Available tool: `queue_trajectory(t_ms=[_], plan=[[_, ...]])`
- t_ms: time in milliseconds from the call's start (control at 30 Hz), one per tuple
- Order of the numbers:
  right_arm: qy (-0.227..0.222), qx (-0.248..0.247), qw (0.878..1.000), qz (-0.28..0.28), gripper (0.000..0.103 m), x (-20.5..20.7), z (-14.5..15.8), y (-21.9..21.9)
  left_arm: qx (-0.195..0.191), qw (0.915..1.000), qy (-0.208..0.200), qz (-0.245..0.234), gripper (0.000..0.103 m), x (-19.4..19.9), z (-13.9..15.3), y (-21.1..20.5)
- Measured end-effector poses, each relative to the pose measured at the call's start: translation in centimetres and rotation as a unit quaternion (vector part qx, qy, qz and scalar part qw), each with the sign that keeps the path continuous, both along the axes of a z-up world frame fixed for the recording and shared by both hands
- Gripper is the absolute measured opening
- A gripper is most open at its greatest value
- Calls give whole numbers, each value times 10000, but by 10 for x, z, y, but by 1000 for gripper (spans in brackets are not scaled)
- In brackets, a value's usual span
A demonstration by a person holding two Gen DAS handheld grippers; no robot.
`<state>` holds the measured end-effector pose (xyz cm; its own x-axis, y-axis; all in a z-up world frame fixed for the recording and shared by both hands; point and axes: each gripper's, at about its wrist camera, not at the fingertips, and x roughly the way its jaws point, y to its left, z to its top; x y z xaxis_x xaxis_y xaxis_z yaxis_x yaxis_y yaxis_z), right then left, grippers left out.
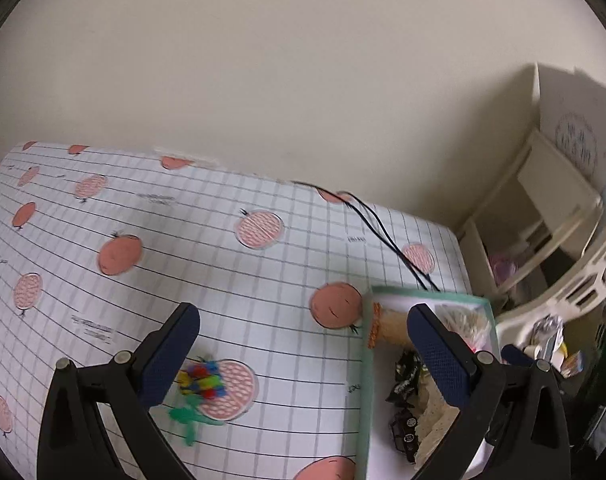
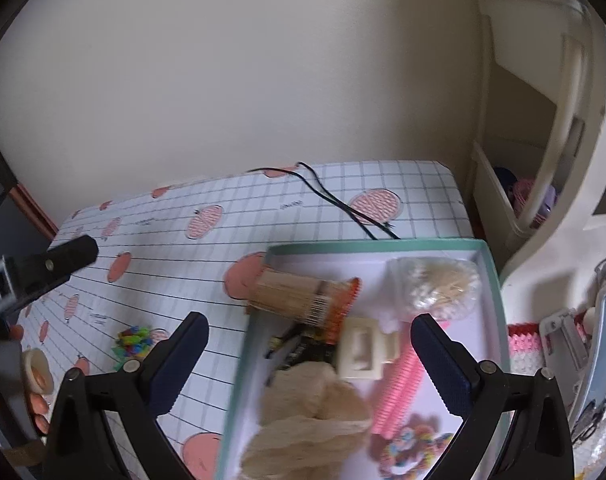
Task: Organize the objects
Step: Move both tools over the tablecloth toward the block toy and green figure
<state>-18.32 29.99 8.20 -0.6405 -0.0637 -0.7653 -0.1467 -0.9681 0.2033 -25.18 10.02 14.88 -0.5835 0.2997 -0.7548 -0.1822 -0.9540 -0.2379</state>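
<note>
A teal-rimmed tray (image 2: 375, 244) lies on the table's right side. It holds a toothpick jar with an orange lid (image 2: 303, 296), a bag of cotton swabs (image 2: 435, 288), a cream hair clip (image 2: 363, 352), a pink comb (image 2: 399, 392), a cream cloth bundle (image 2: 311, 420) and black toy cars (image 1: 407, 428). My right gripper (image 2: 310, 320) hovers open above the tray, holding nothing. A small colourful toy cluster with a green piece (image 1: 201, 384) lies loose on the cloth, left of the tray (image 1: 365, 368). My left gripper (image 1: 303, 316) is open over the table, with the cluster by its left finger (image 1: 171, 356).
The table wears a grid cloth with peach prints (image 1: 143, 220). A black cable (image 1: 383, 236) runs from the back edge to the tray. A cream shelf unit (image 1: 543, 220) and a white basket (image 1: 575, 292) stand to the right. A hand (image 2: 35, 400) shows at the left.
</note>
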Motion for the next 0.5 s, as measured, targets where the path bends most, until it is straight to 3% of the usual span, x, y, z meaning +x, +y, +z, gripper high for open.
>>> queue_trajectory(t_ms=[267,500], plan=[[146,-11,9995,280,102,-7,14,-37,149,9984,241,481,103,0,26,-52],[93,145,9978,635,102,-18,14,-77,110,9987,20,503,103,1,24,-77]])
